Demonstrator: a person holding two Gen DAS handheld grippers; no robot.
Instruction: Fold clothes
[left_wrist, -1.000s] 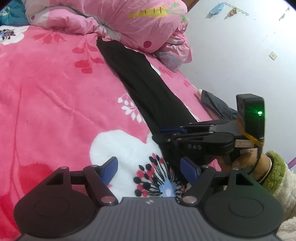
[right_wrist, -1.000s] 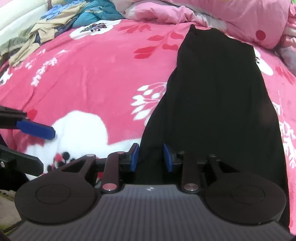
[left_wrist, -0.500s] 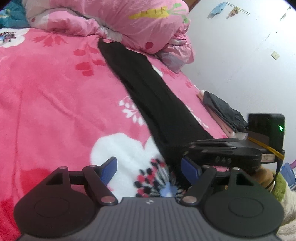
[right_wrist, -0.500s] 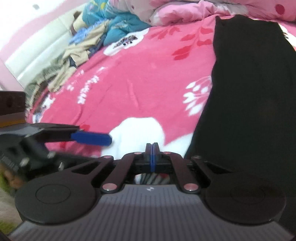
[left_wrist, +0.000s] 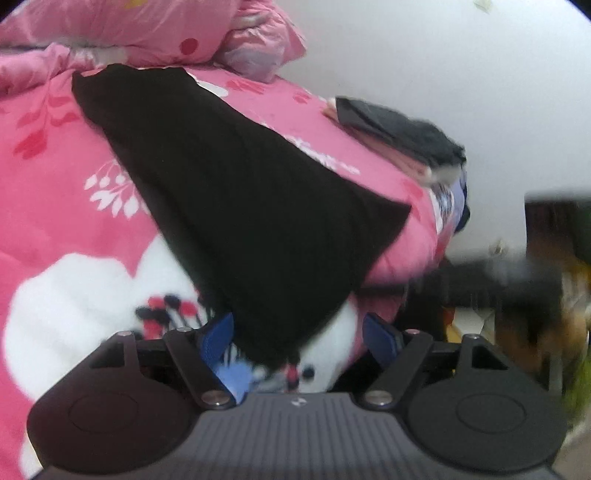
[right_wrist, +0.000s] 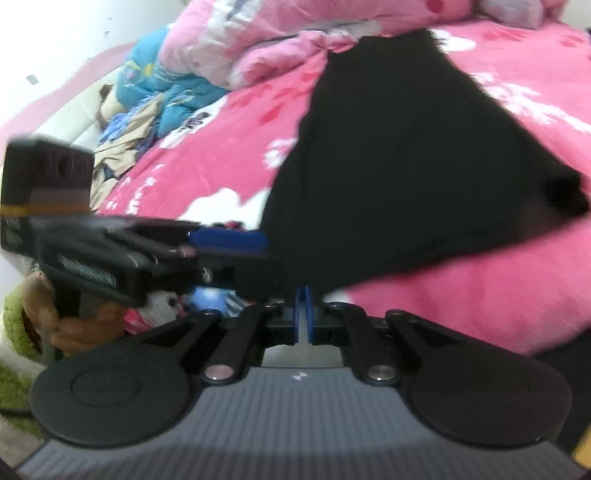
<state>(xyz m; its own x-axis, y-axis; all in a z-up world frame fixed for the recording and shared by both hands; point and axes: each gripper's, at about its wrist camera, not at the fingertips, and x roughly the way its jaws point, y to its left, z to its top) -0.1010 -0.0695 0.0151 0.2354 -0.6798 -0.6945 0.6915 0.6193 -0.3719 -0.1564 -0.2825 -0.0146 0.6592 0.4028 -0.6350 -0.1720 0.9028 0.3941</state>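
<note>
A long black knit garment (left_wrist: 236, 206) lies stretched along the pink floral bedspread (left_wrist: 55, 192). The right gripper (right_wrist: 303, 312) has its blue fingers clenched on the garment's near corner. The left gripper (left_wrist: 299, 338) fingers are released, straddling the garment's near tip.

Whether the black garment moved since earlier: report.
Yes. Its far end stays by the pink quilt; the near hem of the black garment gathered toward the bed edge, at the right gripper.
</note>
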